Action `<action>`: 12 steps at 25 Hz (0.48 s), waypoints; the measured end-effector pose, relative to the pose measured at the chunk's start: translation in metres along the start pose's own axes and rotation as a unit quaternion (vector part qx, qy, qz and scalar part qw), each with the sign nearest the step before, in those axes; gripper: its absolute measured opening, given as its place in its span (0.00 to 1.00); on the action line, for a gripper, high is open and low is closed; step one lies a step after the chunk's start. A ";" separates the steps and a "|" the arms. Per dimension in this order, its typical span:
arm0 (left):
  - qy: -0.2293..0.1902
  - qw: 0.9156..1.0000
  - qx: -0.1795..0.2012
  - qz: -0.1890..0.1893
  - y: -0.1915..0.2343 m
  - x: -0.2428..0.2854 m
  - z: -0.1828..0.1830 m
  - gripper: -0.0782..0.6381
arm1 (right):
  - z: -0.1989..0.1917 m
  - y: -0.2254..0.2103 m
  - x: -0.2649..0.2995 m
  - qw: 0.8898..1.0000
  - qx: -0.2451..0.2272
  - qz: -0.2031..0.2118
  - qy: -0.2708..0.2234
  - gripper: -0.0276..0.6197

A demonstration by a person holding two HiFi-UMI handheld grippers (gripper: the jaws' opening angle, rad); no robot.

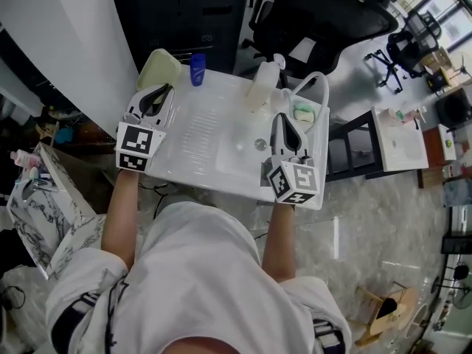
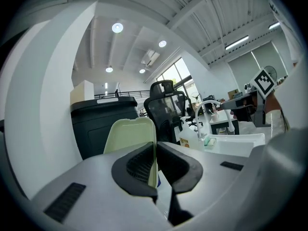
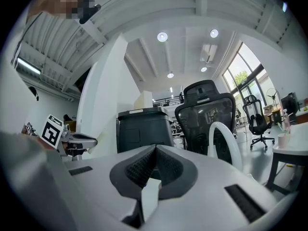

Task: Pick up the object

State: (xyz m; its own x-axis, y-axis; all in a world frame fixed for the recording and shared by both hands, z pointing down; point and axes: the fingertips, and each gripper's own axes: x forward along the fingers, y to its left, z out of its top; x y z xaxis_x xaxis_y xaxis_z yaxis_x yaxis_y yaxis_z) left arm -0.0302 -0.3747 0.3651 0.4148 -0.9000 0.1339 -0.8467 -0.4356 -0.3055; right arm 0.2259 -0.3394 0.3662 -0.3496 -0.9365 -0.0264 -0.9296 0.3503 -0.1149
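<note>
Green lid [image 2: 127, 136], perhaps, half-hidden behind left hand-held gripper [image 2: 155, 147].

Head cam steep down, close over sink [image 1: 192, 161]; gripper views low, level, fwd, prob. sharing office chair [image 2: 166, 107].

Left tongs [image 2: 155, 150] sit closed before a pale-green board [image 2: 129, 133].

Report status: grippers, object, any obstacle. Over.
Left gripper shut, empty. Right gripper shut, empty. Pale green board just ahead of left gripper, not gripped. No obstacle seen.
</note>
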 end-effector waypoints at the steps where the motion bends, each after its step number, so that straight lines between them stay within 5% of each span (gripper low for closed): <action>1: -0.004 1.000 -0.001 0.002 0.001 -0.001 0.002 0.16 | 0.001 0.000 0.000 1.000 -0.001 0.000 -0.001 0.05; 12: -0.025 1.000 -0.018 0.003 0.005 -0.002 0.018 0.16 | 0.007 -0.009 0.003 1.000 -0.024 -0.006 0.004 0.05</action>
State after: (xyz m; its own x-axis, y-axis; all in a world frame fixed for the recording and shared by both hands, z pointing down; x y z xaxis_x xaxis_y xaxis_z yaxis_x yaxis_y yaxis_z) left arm -0.0289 -0.3749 0.3463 0.4250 -0.9012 0.0854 -0.8604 -0.4315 -0.2711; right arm 0.2341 -0.3450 0.3606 -0.3393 -0.9405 -0.0180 -0.9381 0.3397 -0.0681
